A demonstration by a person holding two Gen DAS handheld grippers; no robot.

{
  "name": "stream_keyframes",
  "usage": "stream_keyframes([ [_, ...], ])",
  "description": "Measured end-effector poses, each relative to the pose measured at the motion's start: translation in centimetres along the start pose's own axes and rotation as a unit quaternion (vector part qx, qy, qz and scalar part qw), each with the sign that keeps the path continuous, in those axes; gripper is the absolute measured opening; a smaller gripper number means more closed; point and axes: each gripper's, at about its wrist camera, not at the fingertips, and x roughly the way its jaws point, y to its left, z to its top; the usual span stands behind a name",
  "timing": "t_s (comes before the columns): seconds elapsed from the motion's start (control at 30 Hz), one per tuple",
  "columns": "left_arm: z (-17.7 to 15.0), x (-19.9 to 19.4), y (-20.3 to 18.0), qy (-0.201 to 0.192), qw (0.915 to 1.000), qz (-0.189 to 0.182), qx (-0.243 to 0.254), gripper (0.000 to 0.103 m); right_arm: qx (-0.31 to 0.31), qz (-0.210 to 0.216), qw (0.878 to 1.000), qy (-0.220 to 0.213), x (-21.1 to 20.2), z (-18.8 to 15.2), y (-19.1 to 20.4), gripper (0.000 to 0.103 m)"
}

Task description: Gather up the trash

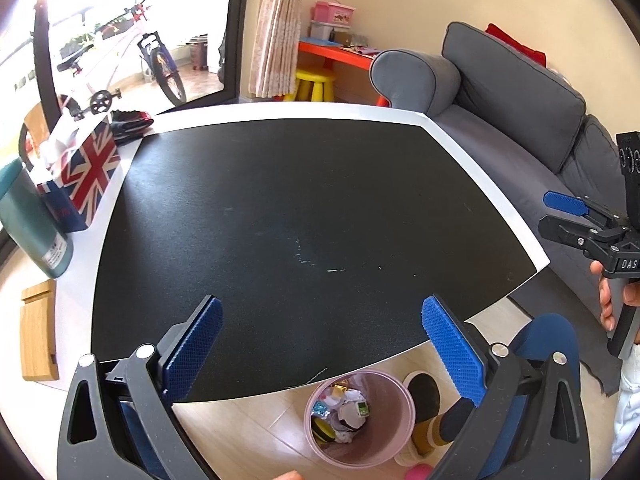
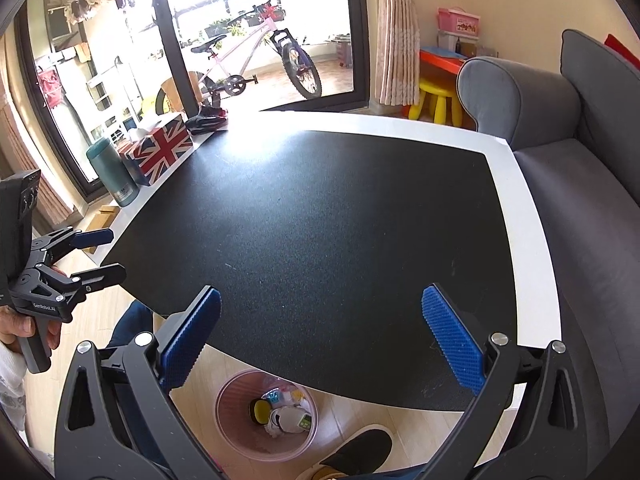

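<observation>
1. The left tongs (image 1: 322,344) and the right tongs (image 2: 320,342) are seen spread wide, with nothing gripped between the blue pads (image 1: 452,350); both are held above the near edge of the surface (image 1: 492,184).
2. Below that near edge, on the floor, a pink bin (image 1: 396,440) is seen with the trash (image 1: 344,408) already lying inside: crumpled paper, wrappers and a yellow-and-black item. A shoe (image 2: 360,450) is seen just beside the bin.
3. The black mat (image 2: 320,216) covering the surface is seen bare; no loose trash is visible on it, so the collecting is judged to be finished or nearly so.
4. At the far left corner of the surface, a flag-printed tissue box (image 1: 86,172) and a teal bottle (image 1: 30,220) are set close together.
5. Risk: if the tongs were swept toward that corner, the bottle could be tipped, or the tissue box mistaken for trash. If either were lowered carelessly, the bin could be knocked over and its contents spilled.
</observation>
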Motion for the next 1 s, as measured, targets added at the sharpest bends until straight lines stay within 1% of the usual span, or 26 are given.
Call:
stream_keyframes([
  [0.13, 0.28, -0.06, -0.15, 0.002, 0.9999, 0.011, 0.000, 0.097, -0.002, 0.000, 1.000, -0.003, -0.17, 0.15, 0.04, 0.099],
  [0.2, 0.34, -0.18, -0.22, 0.000, 1.0000, 0.004, -0.001, 0.097, -0.001, 0.002, 1.000, -0.003, -0.18, 0.17, 0.04, 0.099],
  [0.3, 0.43, -0.17, -0.36, 0.000, 1.0000, 0.003, -0.001, 0.097, -0.001, 0.002, 1.000, -0.003, -0.19, 0.15, -0.03, 0.099],
  [0.43, 0.48, -0.30, -0.61, -0.006, 0.9996, 0.026, 0.003, 0.097, 0.000, 0.003, 1.000, -0.003, -0.22, 0.11, -0.04, 0.099],
  [0.57, 0.63, -0.55, -0.53, -0.013, 0.9998, 0.017, -0.003, 0.097, 0.002, 0.005, 1.000, -0.004, -0.25, 0.10, -0.08, 0.099],
  [1.0, 0.94, -0.86, -0.68, -0.018, 0.9996, 0.021, -0.001, 0.097, 0.002, 0.005, 1.000, -0.002, -0.08, -0.17, 0.01, 0.099],
])
